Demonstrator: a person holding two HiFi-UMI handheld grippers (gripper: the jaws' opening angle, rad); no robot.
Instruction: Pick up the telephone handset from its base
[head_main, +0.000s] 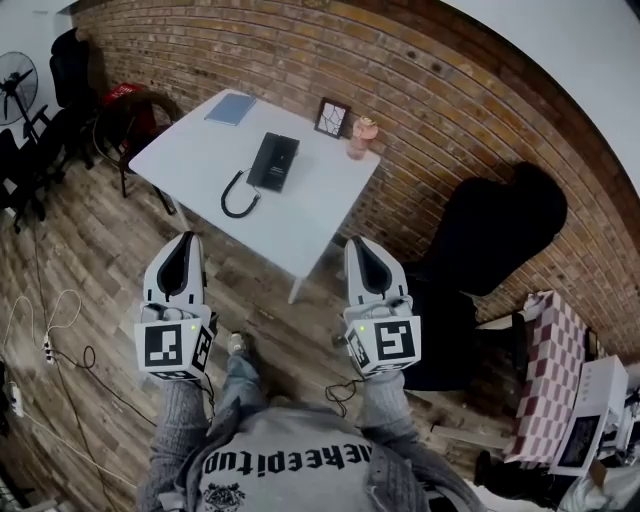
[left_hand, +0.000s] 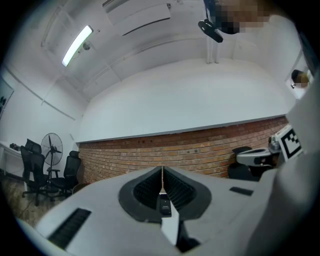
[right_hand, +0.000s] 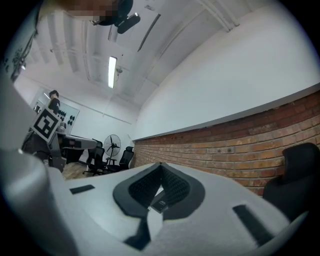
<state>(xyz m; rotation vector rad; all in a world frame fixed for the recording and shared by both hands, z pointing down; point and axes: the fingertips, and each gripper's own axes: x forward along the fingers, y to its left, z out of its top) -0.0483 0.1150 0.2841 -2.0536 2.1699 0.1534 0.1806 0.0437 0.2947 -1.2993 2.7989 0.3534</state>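
The black telephone (head_main: 272, 162) lies on a white table (head_main: 200, 150) by the brick wall, its handset resting on the base and its coiled cord (head_main: 237, 196) looping toward the near edge. My left gripper (head_main: 186, 240) and right gripper (head_main: 357, 243) are held side by side over the wooden floor, short of the table and pointing at it. Both are shut with nothing between the jaws. In the left gripper view the closed gripper (left_hand: 162, 172) frames a sliver of the telephone (left_hand: 164, 205). The right gripper view shows the same, gripper (right_hand: 161, 168) and telephone (right_hand: 160, 204).
On the table's far side lie a blue notebook (head_main: 231, 108), a small picture frame (head_main: 332, 117) and a pink cup (head_main: 362, 137). A black office chair (head_main: 490, 240) stands right of the table, a red chair (head_main: 128, 98) to its left. Cables (head_main: 60, 330) trail over the floor.
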